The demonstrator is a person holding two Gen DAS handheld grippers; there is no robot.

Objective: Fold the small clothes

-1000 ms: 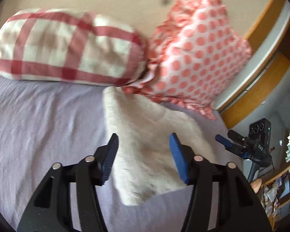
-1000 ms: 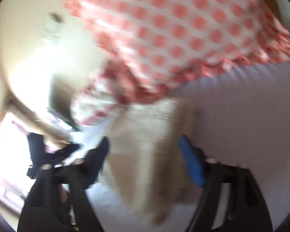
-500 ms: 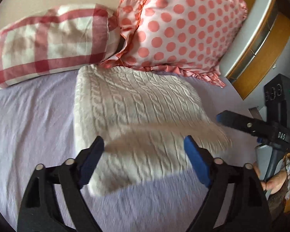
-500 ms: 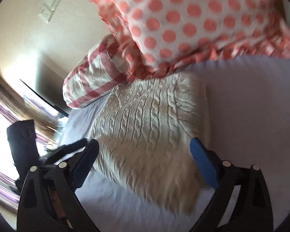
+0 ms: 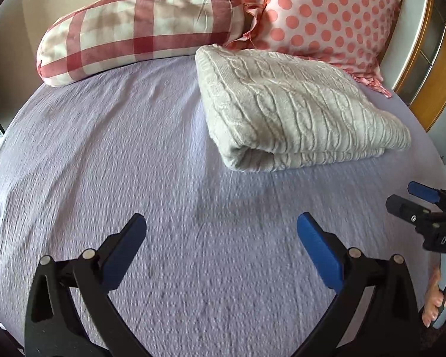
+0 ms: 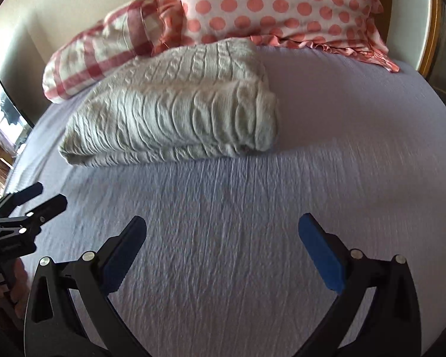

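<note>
I have pulled both tools back from the cable-knit sweater (image 5: 294, 113), which half a second ago lay right between my fingers and now sits folded well ahead of them, up by the pillows. My left hand-held gripper (image 5: 221, 239) hangs over bare lilac bedsheet (image 5: 104, 154) with its jaws spread wide and nothing between them; my right hand-held gripper (image 6: 222, 239) is the same, wide and empty, over the sheet nearer the foot of the bed.

The sweater rests as a thick rectangular bundle, its rolled fold edge facing me. Its far end lies against the frill of the polka-dot pillow (image 5: 327, 12), and the red checked pillow (image 5: 139, 29) is just to its left.

I read that as the fold finished and released: the bundle holds its shape untouched. A second garment is not in view, so I judge this piece done.
</note>
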